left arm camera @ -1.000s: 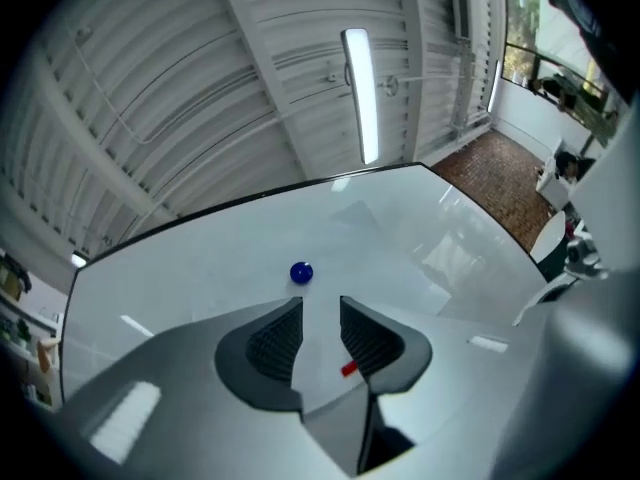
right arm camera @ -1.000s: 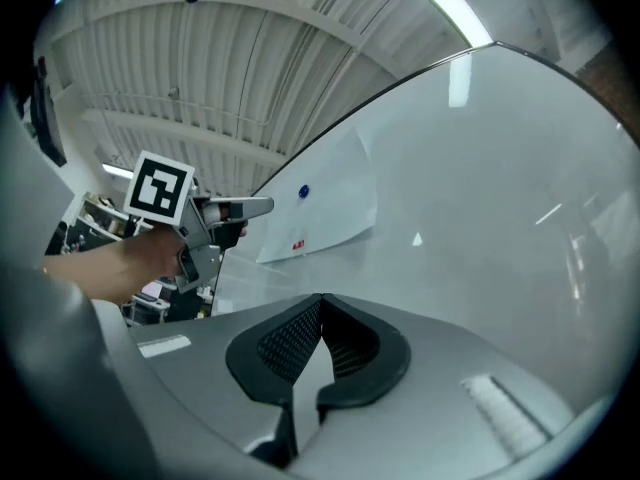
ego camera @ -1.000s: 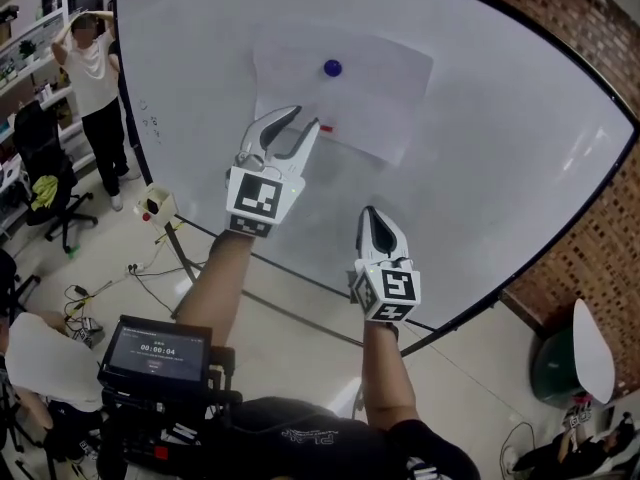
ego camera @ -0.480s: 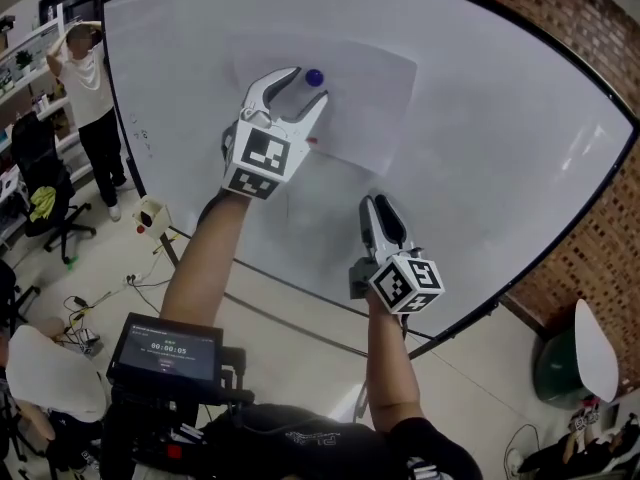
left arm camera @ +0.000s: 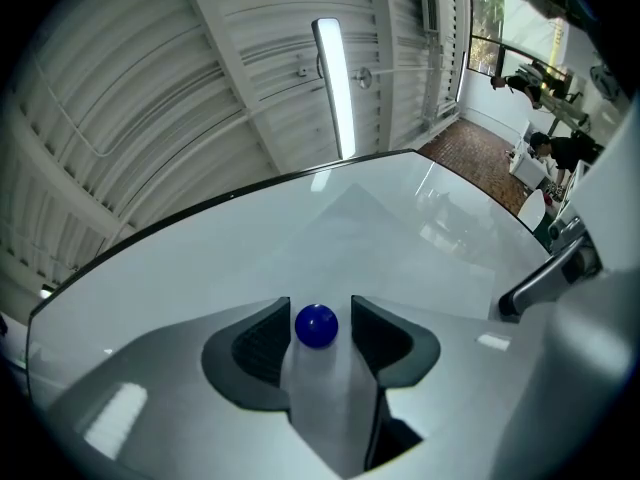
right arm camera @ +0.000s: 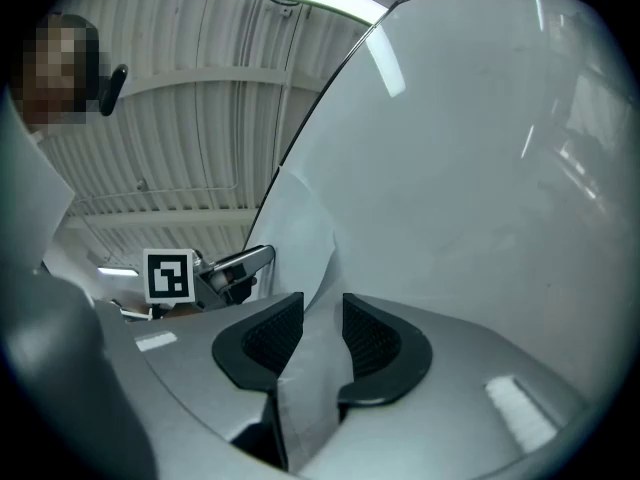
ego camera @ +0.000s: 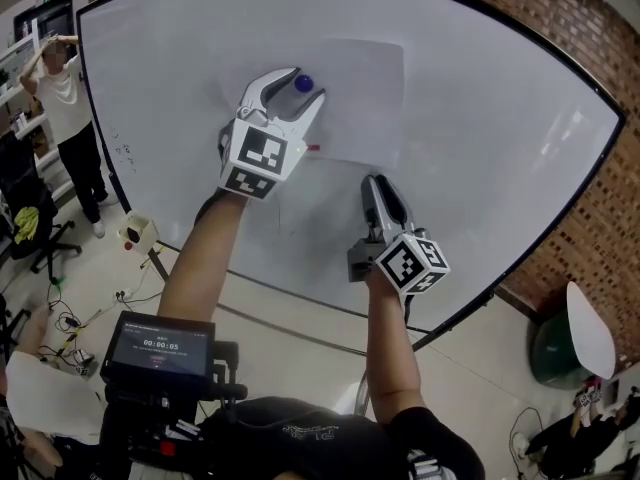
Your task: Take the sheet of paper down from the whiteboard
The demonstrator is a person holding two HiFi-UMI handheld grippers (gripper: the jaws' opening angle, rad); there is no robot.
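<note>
Fingers of the left gripper (ego camera: 303,86) stood spread either side of the blue magnet (left arm camera: 316,326) pinning the sheet of paper (ego camera: 360,98) to the whiteboard (ego camera: 480,118), while those of the right gripper (right arm camera: 322,308), likewise spread, straddled its lower edge (apparently to catch it once freed).

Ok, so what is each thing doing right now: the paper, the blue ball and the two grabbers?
Sheet of paper: up on the whiteboard, pinned near its top, lower edge curling off the board.
Blue magnet: on the paper, holding it up, not gripped.
Left gripper: open, one of its fingers on each side of the magnet.
Right gripper: open, the paper's edge between its fingers.
</note>
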